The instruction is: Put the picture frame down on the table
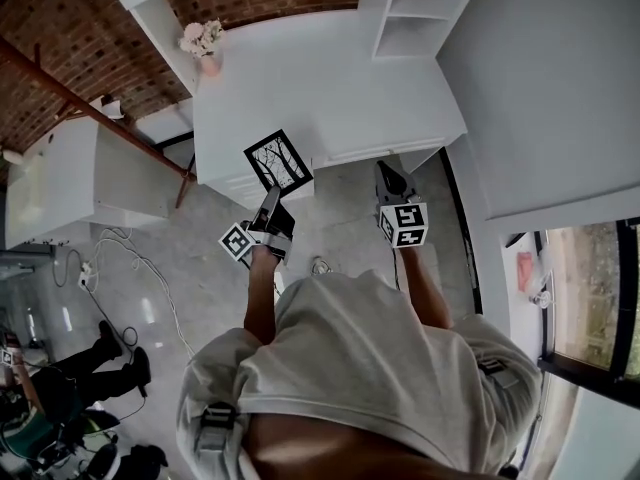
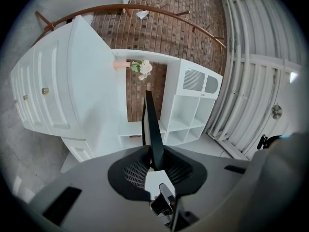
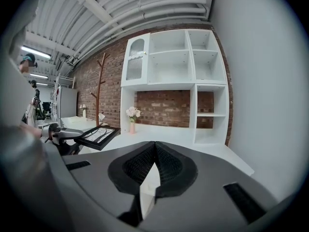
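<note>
Looking from the head: we are standing at the near side of the white table [image 1: 330,78], both grippers reaching toward it.
Picture frame, head view: the black picture frame [image 1: 279,160] is hanging over the table's near left edge, picture side up.
Left gripper, head view: the left gripper [image 1: 273,198] is pinching the frame's near corner.
Right gripper, head view: the right gripper [image 1: 388,176] is pointing at the table's near edge, well right of the frame.
Far end: a vase of flowers [image 1: 205,48] is standing at the far left corner, and a white shelf unit [image 1: 415,8] at the far right.
Left gripper view: we are seeing the frame [image 2: 152,129] edge-on, and the left gripper [image 2: 154,164] is clamping it between narrowly parted pads.
Right gripper view: the right gripper [image 3: 154,161] is carrying nothing, its pads meeting at the tips.
Frame, right gripper view: the frame [image 3: 99,135] is lying nearly flat in the left gripper [image 3: 79,138], at the left, beside the table [image 3: 193,146] edge.
</note>
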A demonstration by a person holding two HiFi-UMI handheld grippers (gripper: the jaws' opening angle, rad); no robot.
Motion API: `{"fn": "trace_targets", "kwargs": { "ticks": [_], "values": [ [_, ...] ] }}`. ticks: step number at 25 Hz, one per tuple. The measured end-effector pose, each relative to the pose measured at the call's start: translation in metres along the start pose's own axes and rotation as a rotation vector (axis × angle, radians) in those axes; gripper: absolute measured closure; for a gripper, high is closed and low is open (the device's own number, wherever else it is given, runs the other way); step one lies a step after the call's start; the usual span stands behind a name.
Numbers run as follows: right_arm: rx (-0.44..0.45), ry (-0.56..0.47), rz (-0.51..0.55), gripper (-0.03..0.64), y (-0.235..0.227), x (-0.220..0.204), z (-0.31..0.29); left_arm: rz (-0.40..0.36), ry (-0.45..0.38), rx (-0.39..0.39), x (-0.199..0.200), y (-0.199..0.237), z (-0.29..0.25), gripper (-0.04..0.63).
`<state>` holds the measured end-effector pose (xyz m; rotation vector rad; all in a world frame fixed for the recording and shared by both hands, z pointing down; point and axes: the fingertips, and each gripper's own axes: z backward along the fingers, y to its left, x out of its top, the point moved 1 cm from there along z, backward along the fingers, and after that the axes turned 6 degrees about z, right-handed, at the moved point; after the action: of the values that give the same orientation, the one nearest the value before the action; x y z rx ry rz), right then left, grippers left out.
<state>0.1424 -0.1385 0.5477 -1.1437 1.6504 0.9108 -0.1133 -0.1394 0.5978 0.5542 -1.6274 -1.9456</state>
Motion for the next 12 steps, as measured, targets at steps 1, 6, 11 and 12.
{"fn": "trace_targets", "kwargs": {
  "ticks": [1, 6, 11, 12],
  "values": [
    [-0.004, -0.003, -0.002, 0.592, 0.000, 0.002, -0.006, 0.003, 0.004, 0.001, 0.005, 0.001, -0.004, 0.518],
    [-0.023, 0.000, -0.011, 0.592, -0.003, -0.001, -0.020, 0.012, 0.026, 0.004, 0.018, 0.010, -0.018, 0.518],
    [-0.041, 0.018, -0.018, 0.592, -0.005, -0.010, -0.025, 0.030, 0.036, 0.011, 0.022, 0.018, -0.025, 0.518],
    [-0.042, 0.022, -0.021, 0.592, -0.006, -0.012, -0.025, 0.033, 0.039, 0.014, 0.021, 0.020, -0.025, 0.518]
  ]
}}
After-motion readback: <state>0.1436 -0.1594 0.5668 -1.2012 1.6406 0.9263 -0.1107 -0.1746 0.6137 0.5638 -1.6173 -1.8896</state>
